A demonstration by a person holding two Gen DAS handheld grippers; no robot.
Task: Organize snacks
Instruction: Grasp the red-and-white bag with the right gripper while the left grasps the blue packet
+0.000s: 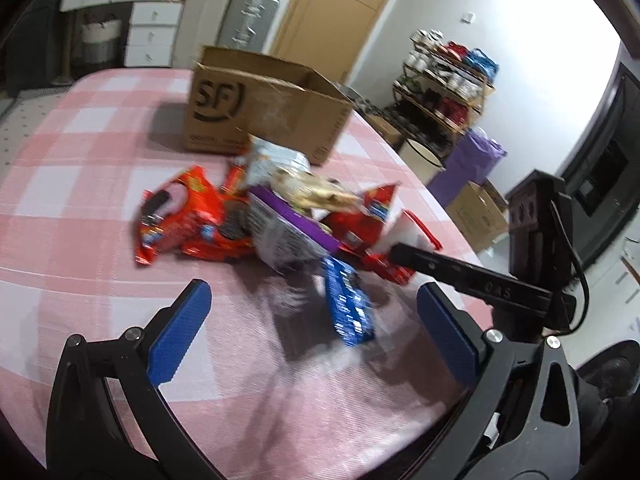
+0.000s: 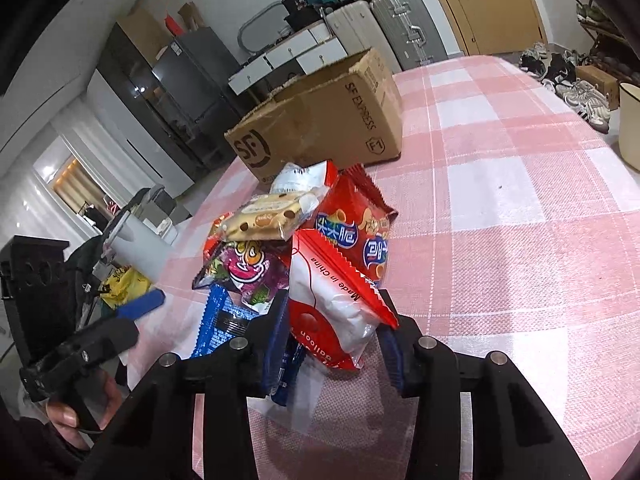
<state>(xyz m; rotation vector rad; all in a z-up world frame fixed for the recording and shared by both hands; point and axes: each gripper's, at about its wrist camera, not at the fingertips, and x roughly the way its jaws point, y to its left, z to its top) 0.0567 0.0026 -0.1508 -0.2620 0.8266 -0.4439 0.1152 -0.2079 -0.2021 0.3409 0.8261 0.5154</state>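
Observation:
A pile of snack packets (image 1: 272, 216) lies on the pink checked tablecloth (image 1: 80, 184) in front of an open SF cardboard box (image 1: 264, 112). My left gripper (image 1: 314, 336) is open and empty, just short of a blue packet (image 1: 348, 304). In the right wrist view the same pile (image 2: 304, 240) and box (image 2: 320, 120) show. My right gripper (image 2: 332, 340) has its jaws closed around the lower end of a red and white packet (image 2: 332, 308). The blue packet (image 2: 224, 320) lies to its left. The right gripper also shows in the left wrist view (image 1: 400, 248).
A shoe rack (image 1: 444, 92), a white bin (image 1: 420, 156) and cardboard boxes (image 1: 476, 212) stand on the floor beyond the table's right edge. Suitcases (image 1: 228, 16) and white drawers (image 1: 152, 28) stand at the back wall. The left gripper appears at the left of the right wrist view (image 2: 136, 308).

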